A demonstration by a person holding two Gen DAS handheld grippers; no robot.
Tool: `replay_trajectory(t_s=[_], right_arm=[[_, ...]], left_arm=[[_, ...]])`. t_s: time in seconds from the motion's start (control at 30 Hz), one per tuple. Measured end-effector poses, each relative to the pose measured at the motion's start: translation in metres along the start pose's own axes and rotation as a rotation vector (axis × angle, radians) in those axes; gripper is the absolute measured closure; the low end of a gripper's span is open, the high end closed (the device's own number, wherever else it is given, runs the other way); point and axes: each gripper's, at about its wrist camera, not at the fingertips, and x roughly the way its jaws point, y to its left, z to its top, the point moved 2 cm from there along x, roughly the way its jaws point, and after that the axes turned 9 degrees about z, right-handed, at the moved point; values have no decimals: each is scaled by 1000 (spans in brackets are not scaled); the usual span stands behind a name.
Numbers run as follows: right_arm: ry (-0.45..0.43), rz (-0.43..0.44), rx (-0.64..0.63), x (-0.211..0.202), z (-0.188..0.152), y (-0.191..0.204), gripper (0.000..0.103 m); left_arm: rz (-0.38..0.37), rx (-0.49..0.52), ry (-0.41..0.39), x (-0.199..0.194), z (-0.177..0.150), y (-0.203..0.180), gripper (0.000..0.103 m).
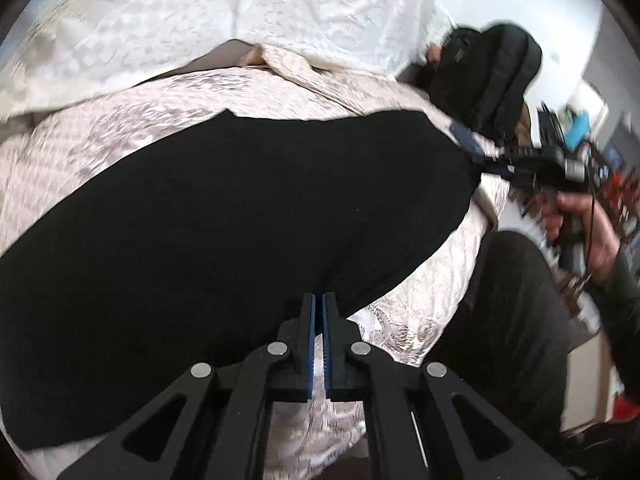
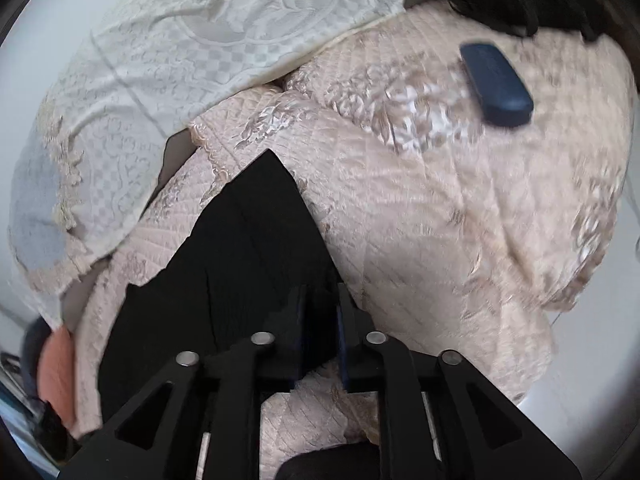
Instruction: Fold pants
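Black pants lie spread across a pink quilted bedspread. My left gripper is shut, its blue pads pinching the near edge of the pants. At the right of the left wrist view, a hand holds my right gripper at the pants' far right corner, where the cloth draws to a point. In the right wrist view the pants run up to my right gripper, whose fingers stand a little apart with a fold of black cloth filling the gap between them.
A white lace cover lies over the far side of the bed. A dark blue case rests on the bedspread beyond the pants. A black backpack stands at the bed's far right. The person's dark-trousered leg is beside the bed.
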Motion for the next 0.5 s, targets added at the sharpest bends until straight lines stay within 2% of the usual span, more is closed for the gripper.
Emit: replay_trajectory(t_s=[0.07, 0.13, 0.2, 0.27, 0.33, 0.4, 0.5], right_arm=[[-43, -83, -82, -14, 1, 11, 81], [-84, -115, -140, -26, 1, 21, 80], [-111, -114, -184, -34, -1, 32, 79], [-107, -65, -237, -32, -7, 51, 76], [-31, 25, -295, -13, -21, 77, 75], [69, 99, -361, 10, -41, 103, 75], [223, 158, -505, 47, -84, 142, 75]], left_arm=[[-5, -59, -26, -15, -3, 14, 98], [20, -125, -59, -30, -7, 30, 96], [72, -209, -77, -37, -10, 51, 83], [154, -263, -61, -30, -15, 70, 79], [237, -318, -33, -21, -21, 90, 79], [247, -375, -55, -21, -24, 110, 86], [368, -413, -84, -31, -26, 134, 89]])
